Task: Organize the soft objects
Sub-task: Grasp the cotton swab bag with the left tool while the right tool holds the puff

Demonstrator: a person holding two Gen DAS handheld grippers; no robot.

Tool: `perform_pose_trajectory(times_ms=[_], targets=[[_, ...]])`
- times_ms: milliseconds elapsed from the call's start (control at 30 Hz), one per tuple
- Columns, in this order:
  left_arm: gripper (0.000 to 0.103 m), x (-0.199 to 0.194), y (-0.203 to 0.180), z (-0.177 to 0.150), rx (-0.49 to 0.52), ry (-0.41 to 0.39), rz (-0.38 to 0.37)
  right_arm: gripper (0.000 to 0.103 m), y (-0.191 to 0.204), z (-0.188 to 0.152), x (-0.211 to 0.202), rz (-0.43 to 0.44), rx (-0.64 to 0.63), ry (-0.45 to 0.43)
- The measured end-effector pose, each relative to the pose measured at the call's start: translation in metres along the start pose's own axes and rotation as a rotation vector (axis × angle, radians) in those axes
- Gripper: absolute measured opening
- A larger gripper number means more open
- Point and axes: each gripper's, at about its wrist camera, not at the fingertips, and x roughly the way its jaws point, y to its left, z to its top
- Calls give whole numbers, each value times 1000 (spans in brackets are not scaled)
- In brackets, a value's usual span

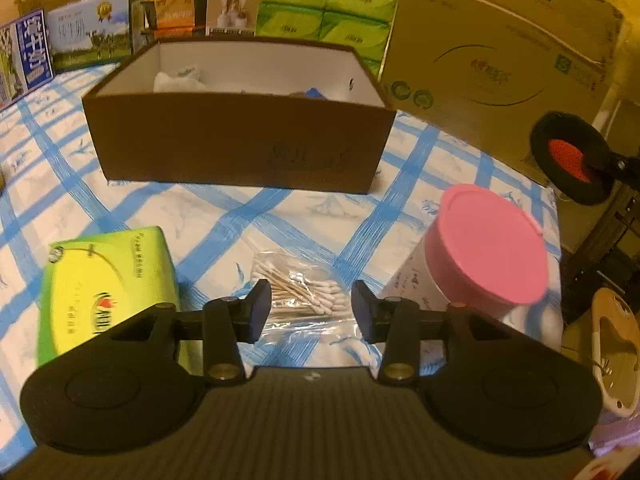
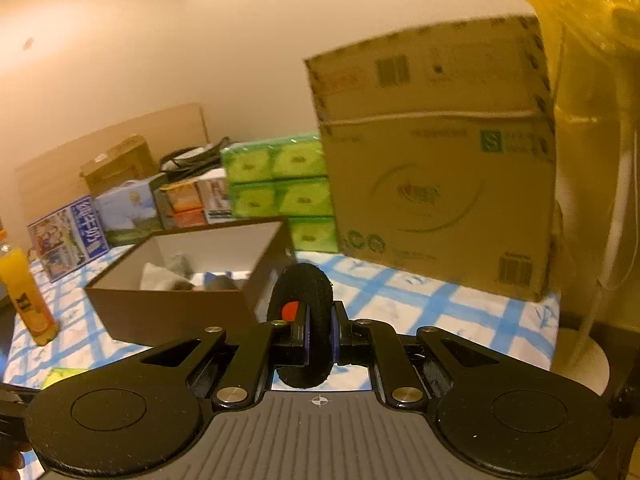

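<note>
An open brown box [image 1: 240, 148] stands on the blue-checked cloth, with white and blue soft items [image 1: 176, 78] inside; the right wrist view shows the same brown box [image 2: 168, 312]. My left gripper [image 1: 311, 309] hangs open over a clear bag of cotton swabs [image 1: 298, 288], with nothing pressed between its pads. A green tissue pack [image 1: 106, 288] lies to its left and a pink-lidded tub [image 1: 488, 248] to its right. My right gripper [image 2: 320, 334] is shut on a black foam ring with a red centre [image 2: 302, 292]; this foam ring [image 1: 570, 158] appears at the far right of the left wrist view.
A large cardboard carton [image 1: 500, 60] and stacked green tissue packs [image 1: 328, 12] stand behind the box, with printed cartons [image 1: 90, 34] along the back left. An orange juice bottle [image 2: 28, 296] stands at the left. The table's right edge [image 1: 556, 216] drops off beside the tub.
</note>
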Motion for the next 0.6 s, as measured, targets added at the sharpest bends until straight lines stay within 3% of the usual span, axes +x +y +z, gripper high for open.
perform_pose_trajectory(times_ms=[300,467,600], targets=[[56,48,6,6,-25,63,52,10,-31,-13,29,-32,56,56],[57,72,11,5,-41,109,67,10,-39,-23,40,-36,76,83],[66,81,11,2,-41,113,59,10,-42,-28,46,-37,87,106]])
